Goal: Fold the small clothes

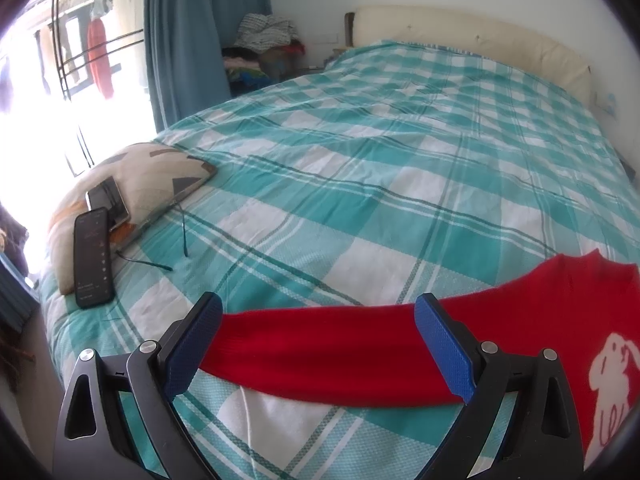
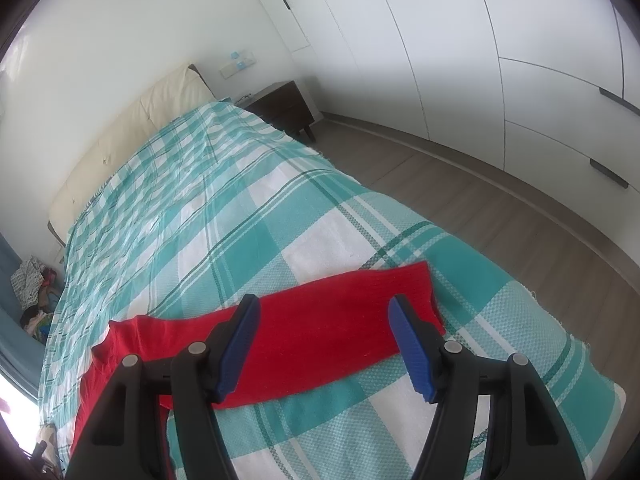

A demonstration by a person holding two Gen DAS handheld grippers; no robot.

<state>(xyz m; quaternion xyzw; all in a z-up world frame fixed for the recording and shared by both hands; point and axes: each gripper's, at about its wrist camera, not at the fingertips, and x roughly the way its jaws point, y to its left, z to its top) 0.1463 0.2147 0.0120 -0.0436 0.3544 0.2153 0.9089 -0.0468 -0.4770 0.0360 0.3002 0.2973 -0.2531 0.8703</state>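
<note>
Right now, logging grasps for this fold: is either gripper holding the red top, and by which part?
Nothing is held. The left gripper and right gripper both stand open, each above a sleeve of the red top spread on the bed.

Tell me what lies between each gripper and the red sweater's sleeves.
Nothing visible does. The left gripper stands open over one sleeve of the red sweater, and the right gripper stands open over the other. The pillow and phones lie off to the side.

Parted tongs [image 2: 322, 322] above red sweater [image 2: 320, 336]
</note>
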